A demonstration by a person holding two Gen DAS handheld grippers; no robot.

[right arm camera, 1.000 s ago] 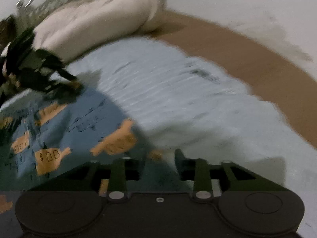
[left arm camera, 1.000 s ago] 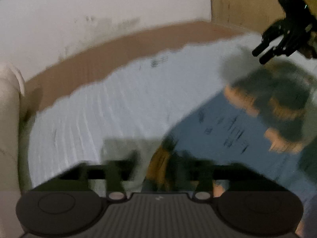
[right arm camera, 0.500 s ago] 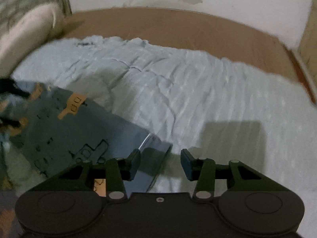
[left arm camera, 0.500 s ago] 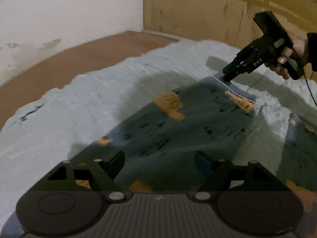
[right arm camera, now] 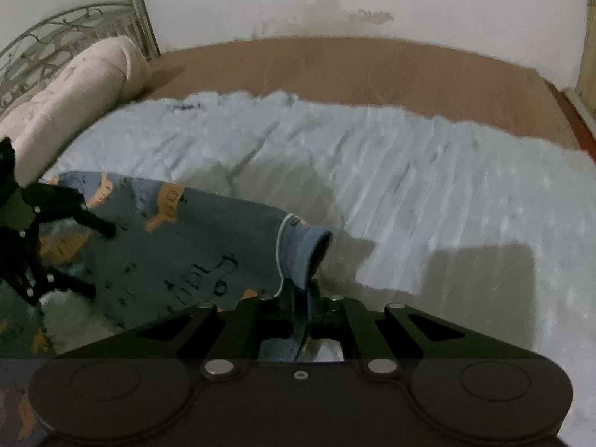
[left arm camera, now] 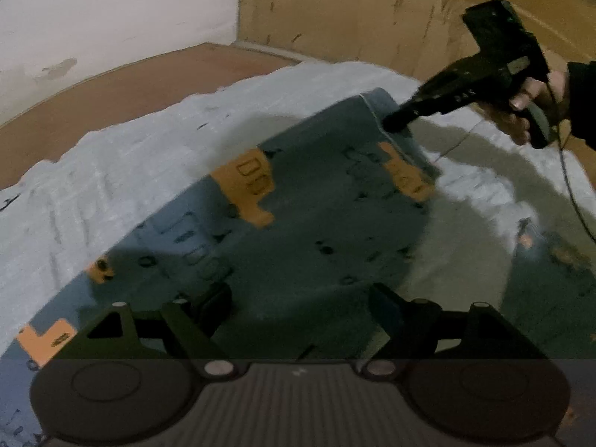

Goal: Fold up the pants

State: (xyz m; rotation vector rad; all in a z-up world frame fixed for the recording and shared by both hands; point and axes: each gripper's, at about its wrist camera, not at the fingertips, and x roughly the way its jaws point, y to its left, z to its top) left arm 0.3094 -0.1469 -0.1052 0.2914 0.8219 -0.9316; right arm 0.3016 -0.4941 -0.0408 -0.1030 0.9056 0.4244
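Observation:
Blue pants (left arm camera: 316,223) with orange patches lie spread on a pale blue sheet (left arm camera: 111,178). My left gripper (left arm camera: 300,298) hovers low over the cloth with its jaws wide and still opening; the pants lie under the gap and the pads do not press on them. In the right wrist view my right gripper (right arm camera: 298,298) is shut on the pants' hem (right arm camera: 301,249), which curls up out of the jaws. The left wrist view shows the right gripper (left arm camera: 395,123) at the pants' far edge, held by a hand (left arm camera: 529,111). The left gripper (right arm camera: 100,260) shows at the left.
A cream bolster (right arm camera: 74,85) lies along the metal headboard (right arm camera: 56,33). Bare brown mattress (right arm camera: 372,70) runs beyond the sheet (right arm camera: 372,167) up to a white wall. A wooden panel (left arm camera: 354,11) stands behind the bed's far corner. A cable (left arm camera: 570,193) hangs from the right gripper.
Both grippers swung across the bed and settled over the pants. The right jaws, open half a second ago beside the hem, have shut on it. The left jaws have widened.

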